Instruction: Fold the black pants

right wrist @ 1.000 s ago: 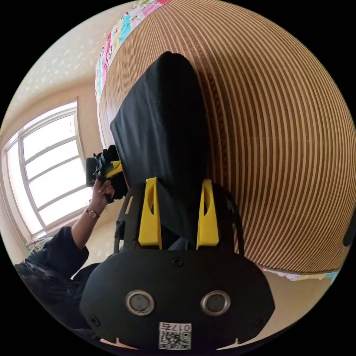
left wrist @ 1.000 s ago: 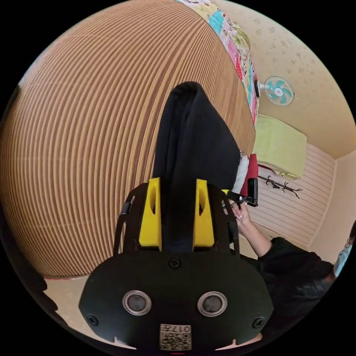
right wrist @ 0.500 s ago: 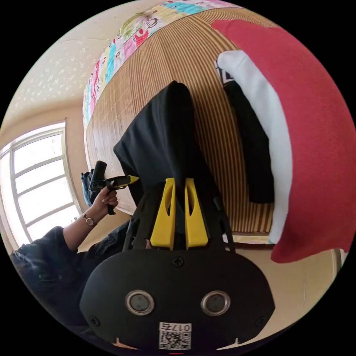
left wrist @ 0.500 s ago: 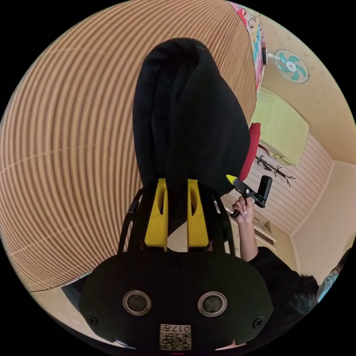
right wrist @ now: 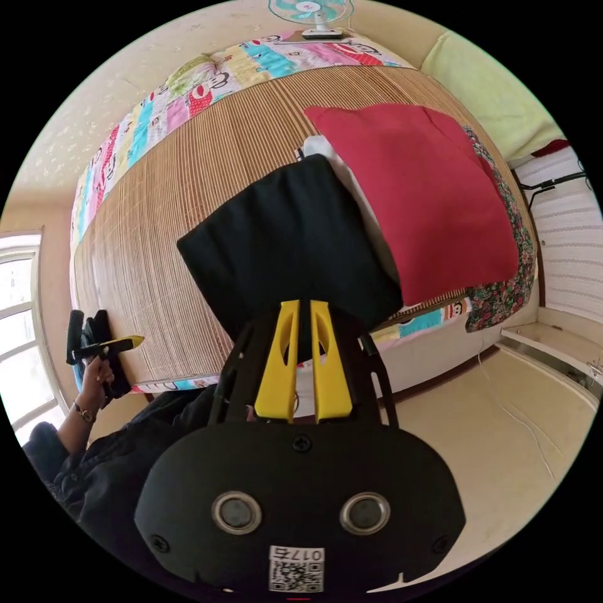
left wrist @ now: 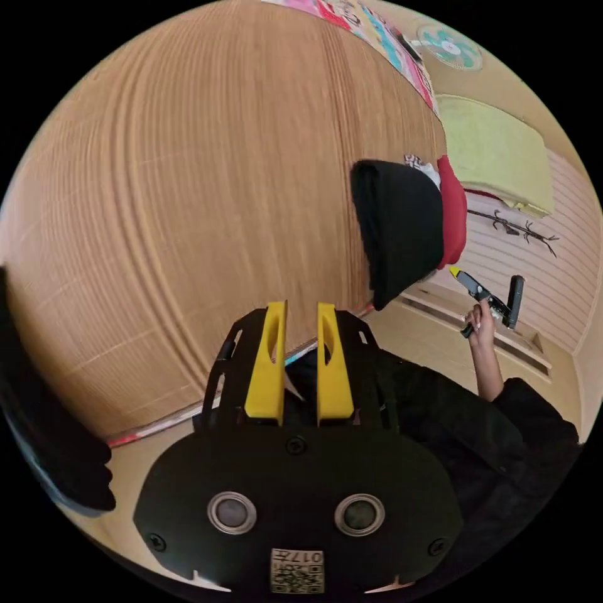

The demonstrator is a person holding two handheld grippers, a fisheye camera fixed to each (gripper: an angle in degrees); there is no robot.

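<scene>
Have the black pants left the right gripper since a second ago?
Yes. The black pants now lie folded on the striped mat beside the red cushion; the right gripper is clear of them, fingers nearly together.

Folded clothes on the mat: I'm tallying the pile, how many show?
3, maybe more hidden: the black pants nearest the mat's edge, a red piece beside them, and a white one wedged under the red.
</scene>
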